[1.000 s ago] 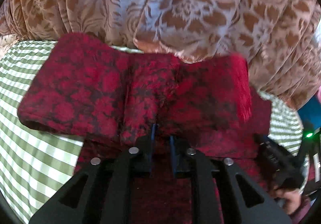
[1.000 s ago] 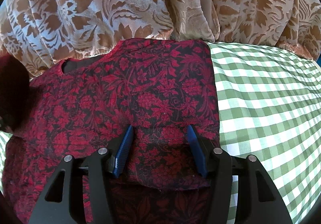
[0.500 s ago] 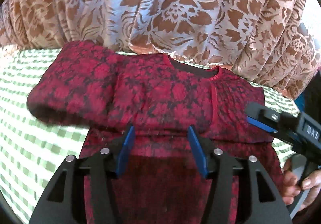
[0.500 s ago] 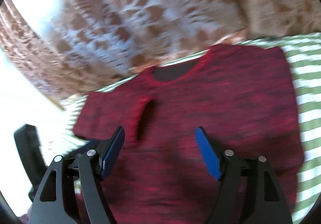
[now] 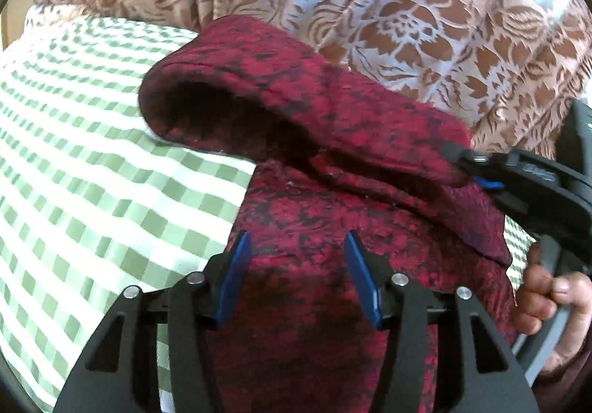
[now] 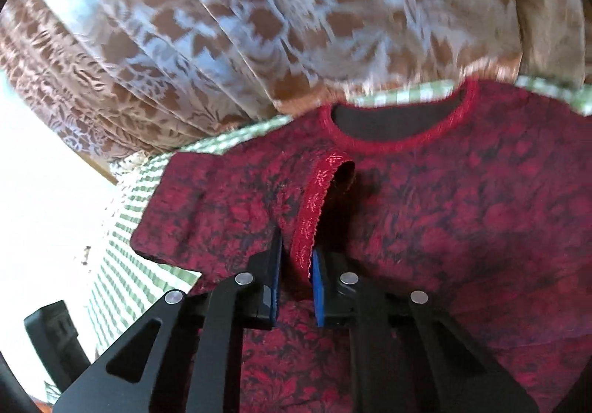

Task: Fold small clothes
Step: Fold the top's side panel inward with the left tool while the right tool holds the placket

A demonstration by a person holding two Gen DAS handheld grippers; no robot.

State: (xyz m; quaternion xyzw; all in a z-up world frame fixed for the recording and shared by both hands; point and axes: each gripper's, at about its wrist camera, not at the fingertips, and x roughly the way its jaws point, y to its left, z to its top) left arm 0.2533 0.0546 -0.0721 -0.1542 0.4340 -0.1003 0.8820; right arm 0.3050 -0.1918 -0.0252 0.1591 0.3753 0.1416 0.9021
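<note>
I am looking along the left gripper (image 5: 298, 278), whose blue pads are standing wide apart above the lower body of the red top (image 5: 333, 228), pinching nothing. The right gripper (image 6: 296, 265) is closing its blue pads on a raised fold of the red top (image 6: 425, 220), with the shiny red trim (image 6: 314, 205) of the front slit standing up between them. In the left view, the right gripper (image 5: 484, 176) is showing at the right edge, gripping the cloth, with the hand (image 5: 547, 302) below it.

The garment is lying on the green-checked cloth (image 5: 92, 172), its neckline (image 6: 399, 117) pointing toward the patterned curtain (image 5: 370, 6). The curtain is hanging right behind the far edge of the surface, so there is little room beyond the collar. To the left of the garment, a broad stretch of checked cloth is lying open. One short sleeve (image 5: 222, 106) is lifting clear of the surface, its cuff gaping as a dark oval tunnel.

The fabric is looking like a thick knit or brocade, deep red with a black floral pattern, rimmed at the neck by a plain red band. The curtain is brown and pale blue with a leafy burnout pattern, falling in soft vertical pleats.
</note>
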